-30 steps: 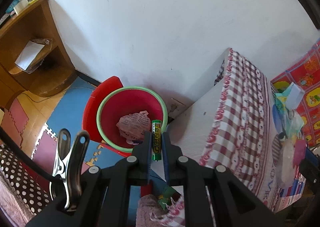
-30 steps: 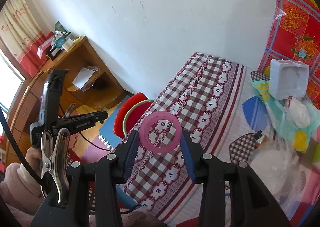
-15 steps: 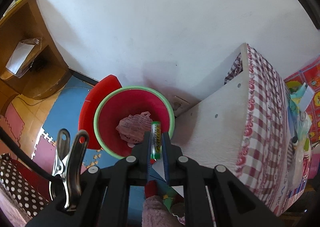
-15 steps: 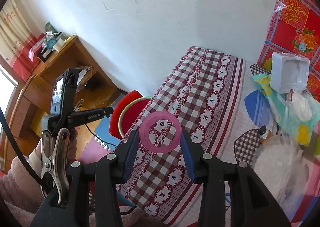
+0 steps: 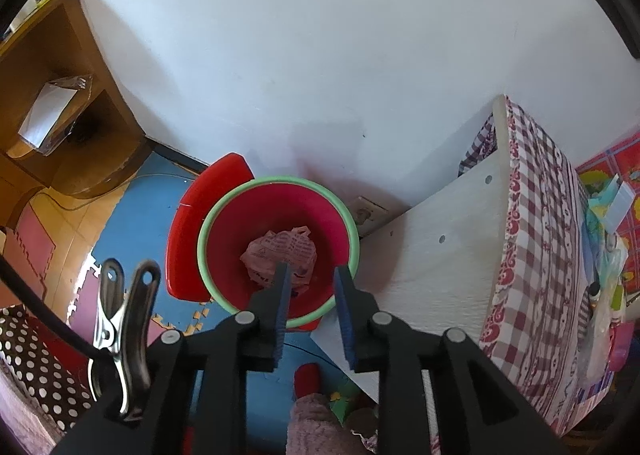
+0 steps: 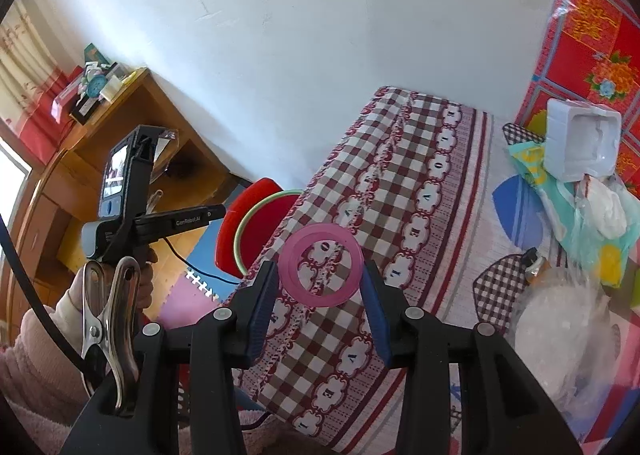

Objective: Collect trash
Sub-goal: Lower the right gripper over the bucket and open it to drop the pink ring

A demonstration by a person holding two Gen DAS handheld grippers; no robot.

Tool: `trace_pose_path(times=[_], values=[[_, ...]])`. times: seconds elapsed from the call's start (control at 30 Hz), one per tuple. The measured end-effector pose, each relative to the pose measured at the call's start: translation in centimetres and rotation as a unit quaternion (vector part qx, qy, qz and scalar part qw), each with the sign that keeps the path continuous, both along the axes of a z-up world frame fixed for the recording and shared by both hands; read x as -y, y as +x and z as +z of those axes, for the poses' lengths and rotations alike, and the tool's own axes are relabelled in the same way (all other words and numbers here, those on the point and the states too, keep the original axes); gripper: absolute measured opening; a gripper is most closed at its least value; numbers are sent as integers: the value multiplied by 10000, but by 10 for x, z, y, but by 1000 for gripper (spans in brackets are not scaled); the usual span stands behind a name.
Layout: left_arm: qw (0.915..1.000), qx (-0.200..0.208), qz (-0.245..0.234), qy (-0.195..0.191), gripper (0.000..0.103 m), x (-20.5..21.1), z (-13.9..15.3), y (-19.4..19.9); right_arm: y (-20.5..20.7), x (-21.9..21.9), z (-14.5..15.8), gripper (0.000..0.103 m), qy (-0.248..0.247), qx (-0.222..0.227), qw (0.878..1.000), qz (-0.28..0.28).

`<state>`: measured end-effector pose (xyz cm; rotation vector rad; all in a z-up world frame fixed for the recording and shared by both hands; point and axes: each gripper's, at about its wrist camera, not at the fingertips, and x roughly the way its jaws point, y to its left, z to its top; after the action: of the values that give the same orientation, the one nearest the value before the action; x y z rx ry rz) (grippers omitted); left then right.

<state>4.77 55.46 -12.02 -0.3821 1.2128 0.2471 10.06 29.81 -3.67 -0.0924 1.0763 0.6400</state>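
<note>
A red bin with a green rim (image 5: pixel 276 185) stands on the floor against the wall, with a crumpled pink bag (image 5: pixel 280 251) inside. My left gripper (image 5: pixel 311 269) hangs right above it. Its jaws are opening, with nothing between them, and no battery shows. In the right wrist view the same bin (image 6: pixel 256 211) peeks out past the table edge, and a hand holds the left gripper (image 6: pixel 180 221) over it. My right gripper (image 6: pixel 320 267) is shut on a flat pink ring (image 6: pixel 287 267) above the checked tablecloth (image 6: pixel 400 195).
A red lid (image 5: pixel 188 223) leans behind the bin. The white table side (image 5: pixel 432 267) stands close on the bin's right. A wooden desk (image 5: pixel 60 103) is at the left. A white foam box (image 6: pixel 580 139) and plastic bags (image 6: pixel 592 215) lie on the table's right part.
The left gripper's jaws have parted and the green battery they held is gone from between them. The right gripper still holds the pink ring in the same place.
</note>
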Motion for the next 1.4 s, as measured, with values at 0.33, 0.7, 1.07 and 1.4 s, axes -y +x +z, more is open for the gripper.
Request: trace_pose_path(times=[0.33, 0.7, 1.07, 1.4], values=[[9990, 80, 423, 89, 24, -13, 19, -24, 1, -37, 3, 43, 89, 24, 9988, 491], [9963, 101, 838, 151, 24, -37, 38, -56, 8, -94, -3, 43, 264, -94, 9946, 1000], [9932, 171, 1146, 99, 24, -54, 47, -80, 29, -161, -29, 43, 6, -185, 9914, 1295], [9910, 97, 1338, 40, 24, -64, 42, -90, 48, -197, -52, 44, -217, -321, 9905, 1319]])
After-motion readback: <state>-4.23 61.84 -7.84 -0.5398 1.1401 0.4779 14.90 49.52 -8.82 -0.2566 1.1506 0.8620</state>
